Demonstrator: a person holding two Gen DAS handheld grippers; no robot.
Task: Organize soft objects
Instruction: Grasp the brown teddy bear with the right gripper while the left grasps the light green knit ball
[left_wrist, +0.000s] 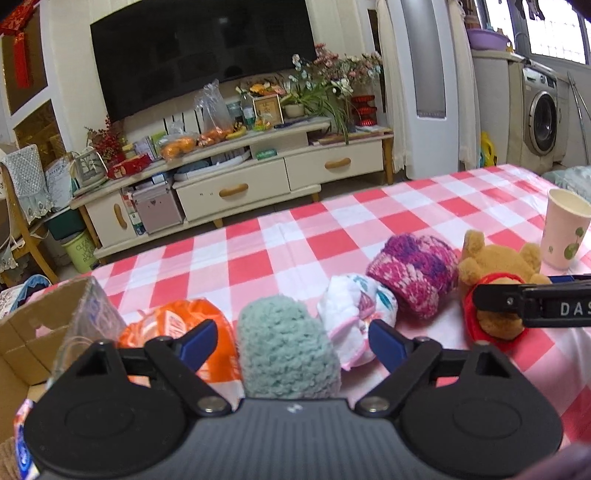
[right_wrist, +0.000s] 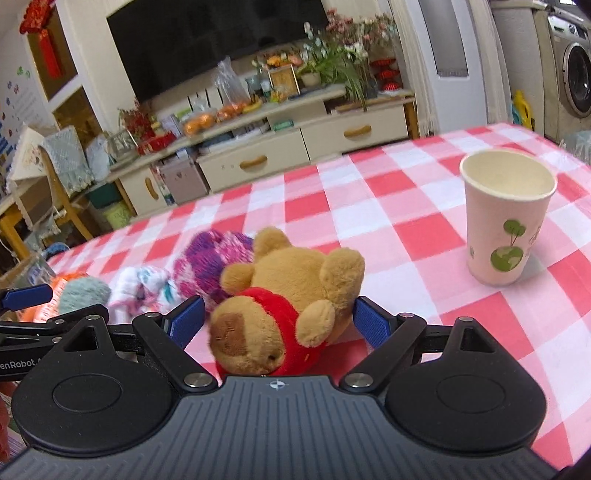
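Soft items are lying in a row on the checked tablecloth (left_wrist: 295, 236): orange bundle (left_wrist: 177, 325), teal knit piece (left_wrist: 288, 354), white printed cloth (left_wrist: 354, 314), purple knit piece (left_wrist: 413, 273), teddy bear (right_wrist: 280, 299); the cardboard box (left_wrist: 22, 332) at left is showing nothing inside from this angle. Left gripper (left_wrist: 291, 341) is straddling the teal piece, fingers released; right gripper (right_wrist: 277, 325) is straddling the bear, fingers spread, not yet pinching. Judgement: sorting is barely starting, all five pieces left to place; paper cup (right_wrist: 506, 221) is standing apart.
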